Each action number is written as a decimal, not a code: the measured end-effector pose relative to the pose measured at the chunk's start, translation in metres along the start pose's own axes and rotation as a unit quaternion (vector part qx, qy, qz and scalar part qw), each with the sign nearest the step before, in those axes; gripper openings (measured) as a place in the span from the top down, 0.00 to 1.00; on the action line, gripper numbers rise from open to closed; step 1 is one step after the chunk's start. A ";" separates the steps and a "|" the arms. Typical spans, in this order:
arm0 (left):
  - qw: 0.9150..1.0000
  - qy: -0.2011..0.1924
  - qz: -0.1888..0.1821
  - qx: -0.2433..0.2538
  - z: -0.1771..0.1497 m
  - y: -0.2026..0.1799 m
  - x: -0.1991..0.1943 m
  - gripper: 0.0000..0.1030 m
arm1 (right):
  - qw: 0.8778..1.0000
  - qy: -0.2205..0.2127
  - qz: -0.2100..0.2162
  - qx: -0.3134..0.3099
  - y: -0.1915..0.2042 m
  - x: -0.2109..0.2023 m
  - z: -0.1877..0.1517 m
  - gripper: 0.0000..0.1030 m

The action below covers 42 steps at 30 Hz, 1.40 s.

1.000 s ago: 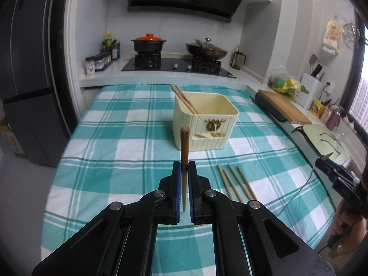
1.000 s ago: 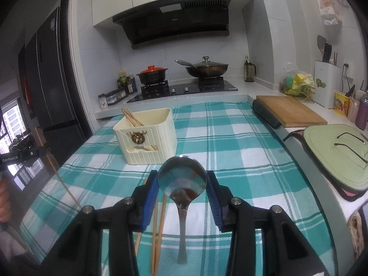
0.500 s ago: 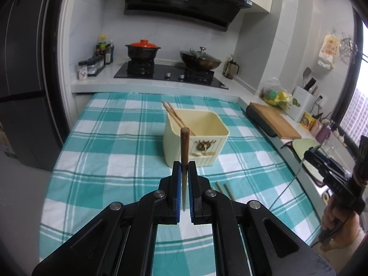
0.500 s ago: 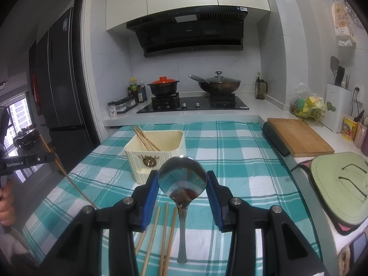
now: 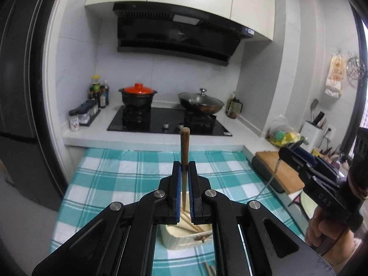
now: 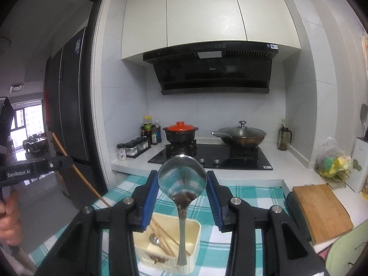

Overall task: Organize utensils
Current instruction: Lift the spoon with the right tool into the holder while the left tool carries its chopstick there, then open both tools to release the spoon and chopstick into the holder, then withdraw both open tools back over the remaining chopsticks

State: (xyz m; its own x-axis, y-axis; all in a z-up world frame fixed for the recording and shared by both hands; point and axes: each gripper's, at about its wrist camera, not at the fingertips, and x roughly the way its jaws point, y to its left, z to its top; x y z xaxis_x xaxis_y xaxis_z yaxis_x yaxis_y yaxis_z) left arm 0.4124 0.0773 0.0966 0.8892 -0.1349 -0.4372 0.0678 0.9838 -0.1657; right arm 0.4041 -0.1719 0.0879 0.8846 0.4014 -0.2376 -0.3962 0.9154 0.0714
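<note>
- "GenRobot.AI" is printed on the left gripper (image 6: pixel 34 170); "DAS" on the right gripper (image 5: pixel 296 158).
- The cream utensil box (image 6: pixel 193 227) on the checked table (image 5: pixel 115 174) holds chopsticks (image 6: pixel 163 237) and a small spoon (image 6: pixel 154 239).
- Left fingers (image 5: pixel 176 193) pinch one upright chopstick (image 5: pixel 184 147) above the box.
- Right fingers (image 6: pixel 149 197), held wide, grip a metal spoon (image 6: pixel 182 179) by its bowl, handle hanging over the box.

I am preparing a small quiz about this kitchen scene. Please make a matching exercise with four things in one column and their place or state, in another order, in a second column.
1. chopstick
2. spoon
3. cream box
4. orange-lidded pot

a. on the stove
b. in the right gripper
c. on the checked cloth, below both grippers
d. in the left gripper

Pairs: 1-d, 2-b, 3-c, 4-a
</note>
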 end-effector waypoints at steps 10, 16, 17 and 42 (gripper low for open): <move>0.988 0.154 0.026 -0.008 -0.055 0.018 0.121 0.96 | 0.987 0.154 0.021 0.044 -0.010 0.128 -0.059 0.60; 0.982 0.185 0.044 -0.007 -0.077 0.018 0.146 0.88 | 0.968 0.241 0.017 0.074 -0.023 0.167 -0.100 0.59; 0.982 0.186 0.044 -0.010 -0.077 0.018 0.146 0.74 | 0.966 0.245 0.017 0.077 -0.026 0.171 -0.101 0.59; 0.975 0.216 0.026 0.040 -0.269 0.009 -0.047 0.19 | 0.976 0.215 -0.030 -0.020 0.011 -0.078 -0.215 0.51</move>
State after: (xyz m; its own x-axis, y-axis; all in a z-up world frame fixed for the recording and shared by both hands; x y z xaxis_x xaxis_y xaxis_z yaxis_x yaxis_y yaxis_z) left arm 0.2501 0.0613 -0.1221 0.6208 -0.1035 -0.7771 0.0779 0.9945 -0.0702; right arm 0.2778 -0.1996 -0.1010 0.7248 0.2887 -0.6255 -0.3633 0.9316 0.0090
